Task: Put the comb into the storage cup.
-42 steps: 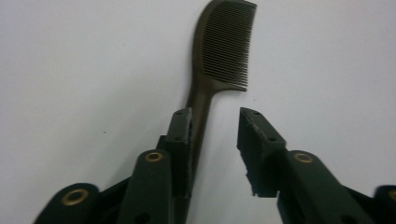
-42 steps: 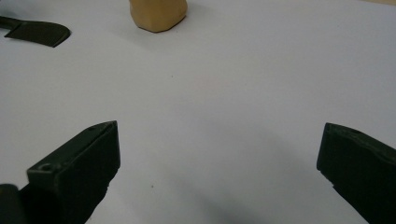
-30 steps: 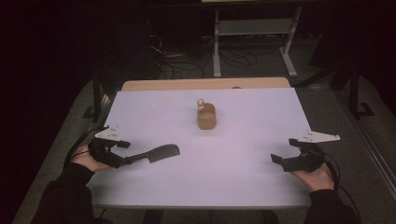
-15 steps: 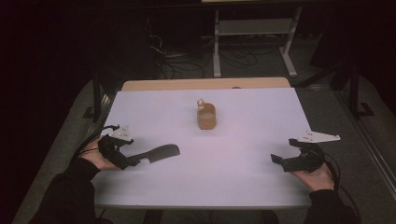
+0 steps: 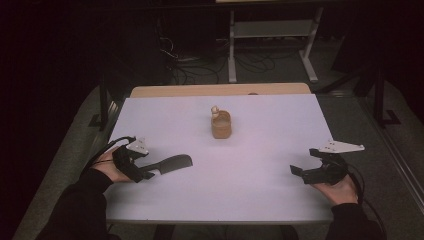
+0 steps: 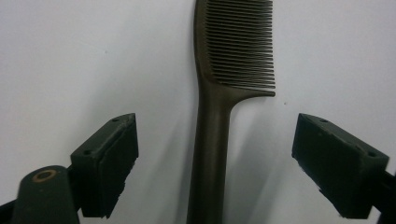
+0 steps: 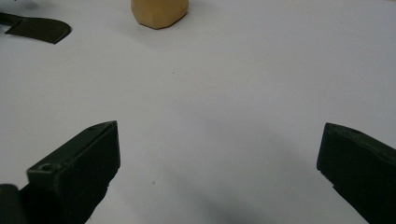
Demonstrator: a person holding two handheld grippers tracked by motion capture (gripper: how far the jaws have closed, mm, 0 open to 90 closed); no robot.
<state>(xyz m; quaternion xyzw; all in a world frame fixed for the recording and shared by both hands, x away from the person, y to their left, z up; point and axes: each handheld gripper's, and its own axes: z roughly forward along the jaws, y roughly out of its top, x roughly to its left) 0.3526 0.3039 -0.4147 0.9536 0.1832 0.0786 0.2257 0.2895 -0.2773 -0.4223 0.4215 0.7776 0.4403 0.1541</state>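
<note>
Comb [image 6: 219, 116], dark brown, lying flat on the white table [image 5: 260, 145] at its left side, toothed head pointing toward the table's middle. In the left gripper view the handle runs up between the two black jaws with clear table on both sides of it; the head is cut off by the top edge and the handle's end by the bottom edge. In the high view the comb [image 5: 167, 164] is a dark shape whose teeth cannot be made out, and its handle end is hidden under the gripper.

Left gripper [image 5: 145, 172], held in the person's left hand [image 5: 107, 167] at the comb's handle end: jaws wide apart, having just been opening and then closing slightly; the pads stand clear of the handle and clamp nothing.

Right gripper [image 5: 295, 171], held in the right hand [image 5: 340, 187], well apart from the comb at the table's opposite side: jaws spread wide over bare table, holding nothing.

Tan jar [image 5: 221, 125], beyond the comb near the table's middle, with a pale object at its rim too small to identify; cut off at the top in the right gripper view. No legible writing on any item.
</note>
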